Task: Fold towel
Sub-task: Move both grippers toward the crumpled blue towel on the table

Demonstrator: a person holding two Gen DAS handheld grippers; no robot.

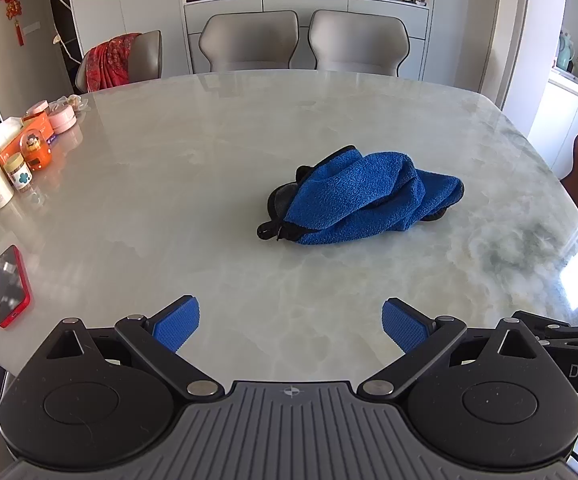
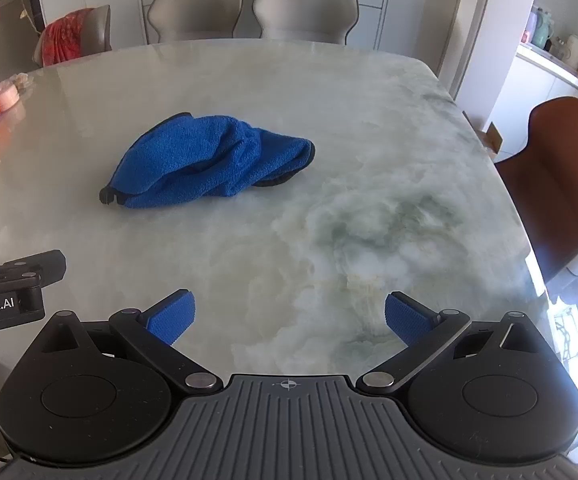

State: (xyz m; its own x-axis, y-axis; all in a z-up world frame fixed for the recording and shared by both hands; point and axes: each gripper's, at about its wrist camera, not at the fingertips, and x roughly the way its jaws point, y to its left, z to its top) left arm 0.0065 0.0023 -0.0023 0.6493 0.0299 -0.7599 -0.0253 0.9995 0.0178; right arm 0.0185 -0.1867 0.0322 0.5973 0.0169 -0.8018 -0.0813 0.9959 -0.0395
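From my left wrist camera, the left gripper [image 1: 291, 326] hung over the marble table [image 1: 209, 152] with its jaws spread wide and nothing between the blue pads [image 1: 179, 328]. Ahead of it the blue towel [image 1: 363, 196] lay crumpled in a heap near the table's middle, well apart from the gripper. A red phone [image 1: 9, 286] lay flat at the left edge, beyond it a cluster of jars and boxes [image 1: 29, 148]. Two grey chairs [image 1: 303, 42] stood at the far side.
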